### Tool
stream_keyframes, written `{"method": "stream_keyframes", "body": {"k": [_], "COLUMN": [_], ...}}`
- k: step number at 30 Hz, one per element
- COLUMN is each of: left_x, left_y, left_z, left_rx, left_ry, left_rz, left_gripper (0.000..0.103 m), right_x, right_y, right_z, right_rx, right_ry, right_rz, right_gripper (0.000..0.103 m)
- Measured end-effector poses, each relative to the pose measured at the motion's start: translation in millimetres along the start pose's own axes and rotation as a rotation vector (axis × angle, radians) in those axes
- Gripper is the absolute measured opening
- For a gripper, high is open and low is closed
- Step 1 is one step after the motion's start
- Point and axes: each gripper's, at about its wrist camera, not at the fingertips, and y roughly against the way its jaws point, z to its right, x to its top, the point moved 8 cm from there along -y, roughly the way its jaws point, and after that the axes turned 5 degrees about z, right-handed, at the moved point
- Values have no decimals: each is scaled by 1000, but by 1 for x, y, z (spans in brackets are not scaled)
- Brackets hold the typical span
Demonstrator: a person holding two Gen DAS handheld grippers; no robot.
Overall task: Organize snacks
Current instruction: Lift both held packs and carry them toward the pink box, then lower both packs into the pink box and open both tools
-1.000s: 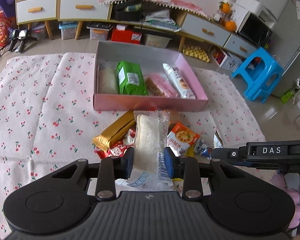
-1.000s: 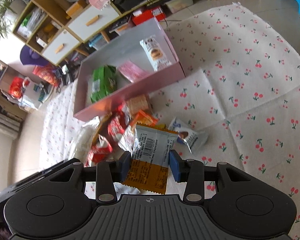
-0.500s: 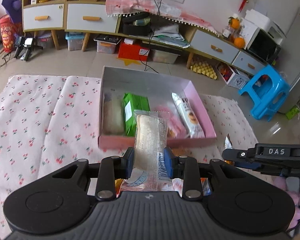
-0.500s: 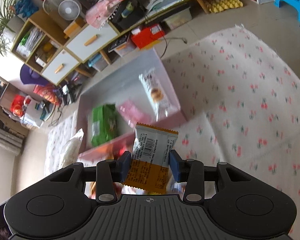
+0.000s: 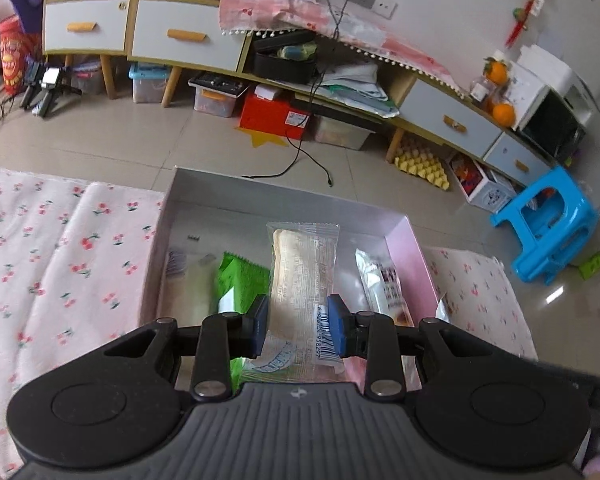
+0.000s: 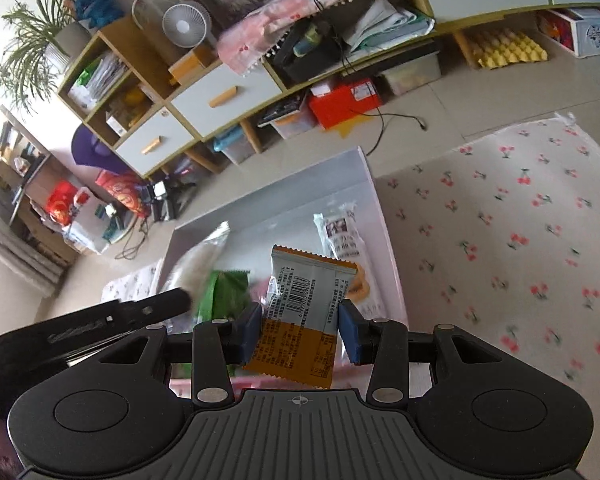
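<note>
Holding one packet in each claw, you have both snacks hanging over the pink box (image 5: 414, 256), which looks like the sorting step: loose packets go from the cherry-print cloth (image 5: 60, 264) into the box.

On the left, your left claw (image 5: 299, 326) is clamped narrow on a long clear packet (image 5: 300, 276) with a pale bar inside. The pads grip its lower end, so the length sticks out ahead over the box floor. Beneath it, from left to right, lie a pale packet (image 5: 188, 284), a green packet (image 5: 236, 280) and a white packet (image 5: 380, 284) along the right wall. A barcode shows by the right pad; its digits are too small to read with confidence.

On the right, your right claw (image 6: 300, 328) pinches an orange-and-silver packet (image 6: 300, 312) by its lower half, back side up, so barcode and fine print face the camera; none of it is legible. The other tool's black arm (image 6: 100, 320) at the left edge bears embossed lettering I cannot make out.

A free strip between the green and white packets looks like the likeliest landing place.
</note>
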Motion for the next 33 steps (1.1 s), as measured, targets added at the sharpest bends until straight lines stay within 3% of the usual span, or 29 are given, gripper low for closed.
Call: {"method": "stream_keyframes", "body": {"k": [7, 24, 28, 30, 33], "left_x": [4, 8, 9, 10, 12], "left_y": [-27, -47, -43, -40, -35], "left_z": [0, 1, 2, 5, 9], "left_rx": [-24, -17, -23, -25, -25], "left_ry": [84, 45, 36, 32, 13], "left_rz": [-23, -61, -45, -43, -38], "left_gripper": [28, 27, 35, 39, 47], "right_x": [5, 5, 6, 7, 8], "right_y": [-25, -36, -36, -35, -33], "right_z": [3, 13, 13, 13, 12], "right_rx": [39, 40, 40, 46, 48], "right_ry": [-54, -81, -85, -93, -84], "right_rz": [-4, 2, 0, -8, -5], "right_gripper": [40, 44, 45, 52, 54]}}
